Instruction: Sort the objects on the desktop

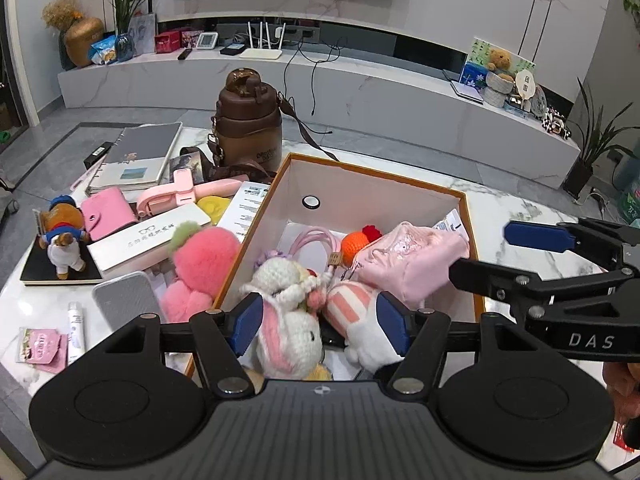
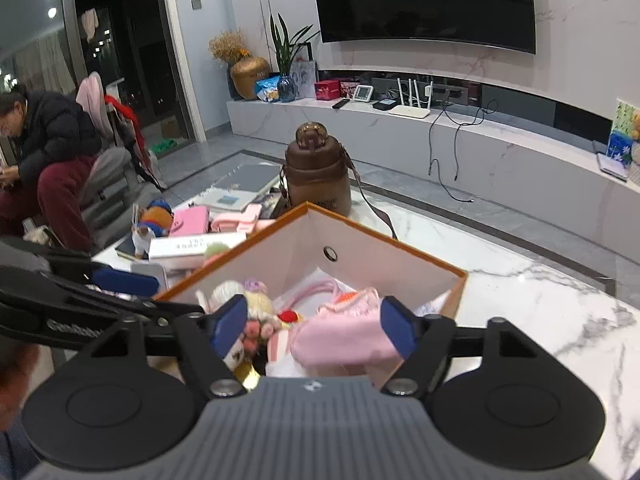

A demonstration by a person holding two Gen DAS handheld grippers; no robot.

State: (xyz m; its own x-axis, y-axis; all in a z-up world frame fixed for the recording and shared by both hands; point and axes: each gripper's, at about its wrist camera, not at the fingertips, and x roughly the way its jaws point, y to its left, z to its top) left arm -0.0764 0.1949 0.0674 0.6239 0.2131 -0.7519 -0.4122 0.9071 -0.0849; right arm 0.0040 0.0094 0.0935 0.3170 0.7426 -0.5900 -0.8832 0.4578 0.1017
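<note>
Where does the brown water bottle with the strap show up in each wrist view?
Left wrist view: the brown water bottle with the strap stands upper centre-left, behind the far left corner of the orange-rimmed cardboard box.
Right wrist view: the bottle stands centre, just behind the box's far corner.
Shared landmark: the white router.

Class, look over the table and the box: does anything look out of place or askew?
Yes. A fluffy pink toy leans against the outside of the orange-edged box instead of lying inside with the other soft toys, and a printed sheet is wedged against that same wall.
</note>
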